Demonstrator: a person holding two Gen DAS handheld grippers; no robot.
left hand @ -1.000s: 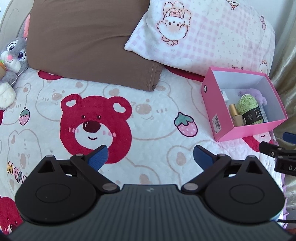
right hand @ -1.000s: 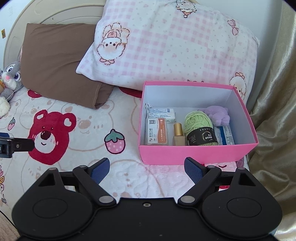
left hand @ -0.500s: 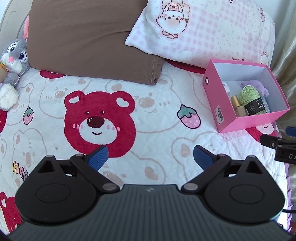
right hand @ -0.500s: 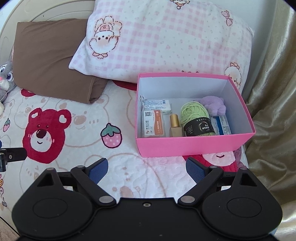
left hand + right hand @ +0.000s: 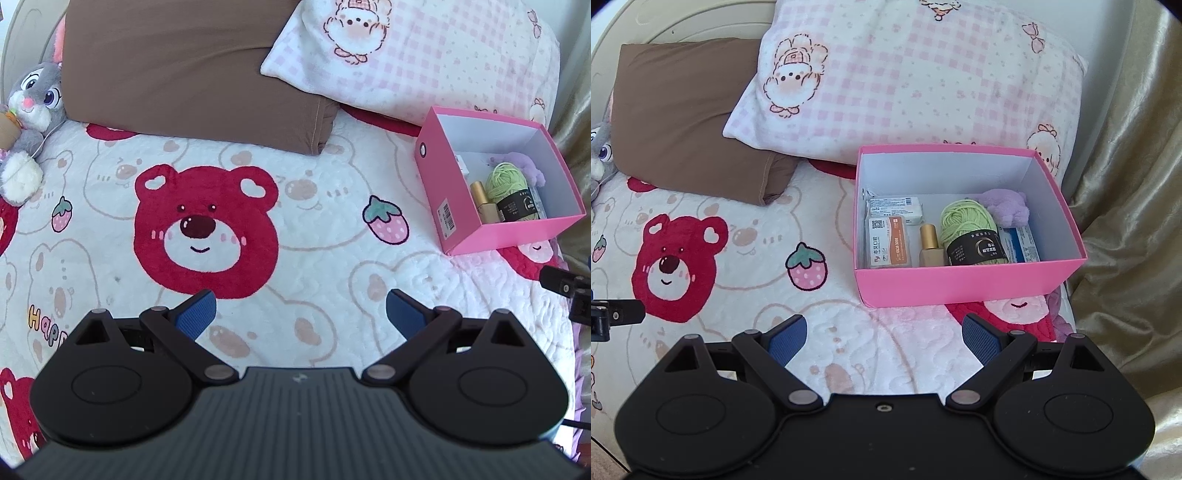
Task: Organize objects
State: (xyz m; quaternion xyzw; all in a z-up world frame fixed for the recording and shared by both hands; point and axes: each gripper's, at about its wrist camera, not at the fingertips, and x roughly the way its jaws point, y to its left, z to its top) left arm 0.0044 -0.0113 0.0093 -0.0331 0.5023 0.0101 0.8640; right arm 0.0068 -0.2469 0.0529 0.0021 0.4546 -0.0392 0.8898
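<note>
The pink box (image 5: 960,284) sits on the bed's bear-print blanket (image 5: 746,266), just in front of the pink checked pillow (image 5: 923,81). Inside it lie a green yarn ball (image 5: 967,225), a gold-capped bottle (image 5: 930,247), an orange-and-white packet (image 5: 888,242), a white packet (image 5: 895,205), a purple plush (image 5: 1006,210) and a blue-and-white packet (image 5: 1021,245). The box lies just beyond the right claw (image 5: 884,334), which gapes wide and empty. The left claw (image 5: 301,312), also spread and empty, hangs over the blanket well left of the box (image 5: 480,236). A brown pillow (image 5: 192,70) lies left of the box.
</note>
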